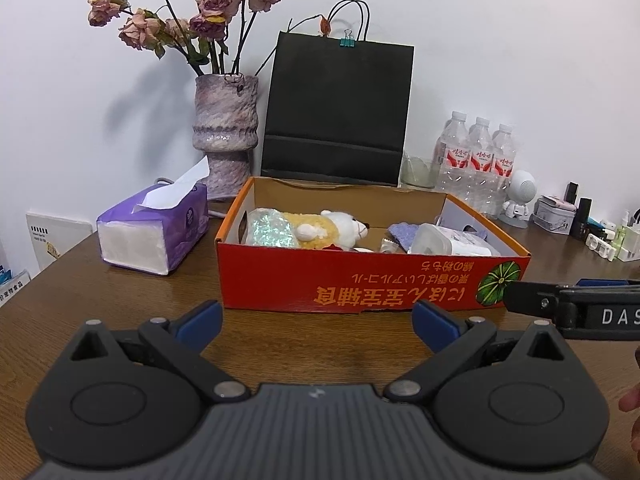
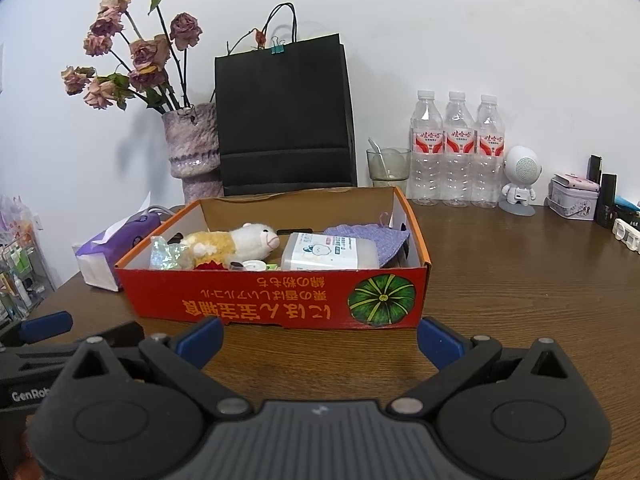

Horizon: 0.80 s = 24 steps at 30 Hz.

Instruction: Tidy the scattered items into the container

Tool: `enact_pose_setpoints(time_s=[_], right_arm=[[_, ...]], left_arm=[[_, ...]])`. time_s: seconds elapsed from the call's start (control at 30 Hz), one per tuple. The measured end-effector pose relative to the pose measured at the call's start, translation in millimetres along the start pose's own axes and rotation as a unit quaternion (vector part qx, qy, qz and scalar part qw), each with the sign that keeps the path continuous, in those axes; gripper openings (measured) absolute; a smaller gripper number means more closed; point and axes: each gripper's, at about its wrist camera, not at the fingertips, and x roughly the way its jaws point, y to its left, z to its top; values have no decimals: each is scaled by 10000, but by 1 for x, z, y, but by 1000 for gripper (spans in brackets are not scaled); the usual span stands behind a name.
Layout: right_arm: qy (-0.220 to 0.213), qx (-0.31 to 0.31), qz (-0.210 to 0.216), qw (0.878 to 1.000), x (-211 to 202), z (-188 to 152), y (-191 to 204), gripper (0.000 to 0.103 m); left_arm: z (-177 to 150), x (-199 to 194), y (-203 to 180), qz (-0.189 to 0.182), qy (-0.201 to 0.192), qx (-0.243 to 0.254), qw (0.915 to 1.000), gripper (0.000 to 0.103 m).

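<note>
1. Brown wood-grain counter (image 1: pixel 280 344) set against a plain white wall; both wrist views face the same arrangement.
2. Red cardboard box (image 1: pixel 360 276), open-topped, printed with upside-down yellow characters and a green pumpkin graphic; stands mid-counter, just beyond both sets of fingers.
3. Box contents, left part: iridescent packet (image 1: pixel 272 230) touching a plush toy (image 1: pixel 332 230), white and yellow, lying on its side.
4. Box contents, right part: white plastic container (image 2: pixel 330 251) with printed label, lying flat; purple cloth (image 2: pixel 376 242) behind and beside it. Small items lie along the front wall, too small to identify.
5. Left gripper (image 1: pixel 318 324): blue-padded fingers spread wide apart, holding nothing, low over the counter in front of the box.
6. Right gripper (image 2: pixel 320 338): blue-padded fingers likewise spread wide, holding nothing, before the box's front wall; its side also shows at the right edge of the left wrist view.
7. Purple tissue pack (image 1: pixel 154 236), one sheet protruding, left of the box.
8. Mottled purple vase (image 1: pixel 226 128) with dried roses (image 1: pixel 200 12), behind the tissue pack.
9. Black paper bag (image 1: pixel 336 108), upright against the wall behind the box, a teal binder clip at its top.
10. Three water bottles (image 2: pixel 458 148) in a row, right rear; a glass (image 2: pixel 388 168) with a spoon beside them.
11. White robot figurine (image 2: pixel 520 180) and a small tin (image 2: pixel 572 196), far right.
</note>
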Motion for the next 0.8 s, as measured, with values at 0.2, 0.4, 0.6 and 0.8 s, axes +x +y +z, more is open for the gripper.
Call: enact_pose_setpoints(time_s=[0.2, 0.4, 0.6, 0.8], right_arm=[[12, -24, 9, 10000, 1, -1, 1, 103], [17, -10, 1, 10000, 2, -1, 2, 103], [38, -21, -6, 10000, 2, -2, 2, 103], [61, -35, -10, 10000, 3, -2, 3, 103]], left_arm=[[0, -1, 0, 2, -12, 3, 10000, 103], [0, -1, 1, -5, -8, -2, 10000, 103], [-1, 1, -1, -21, 16, 7, 10000, 103], [-4, 1, -3, 66, -50, 16, 10000, 103]])
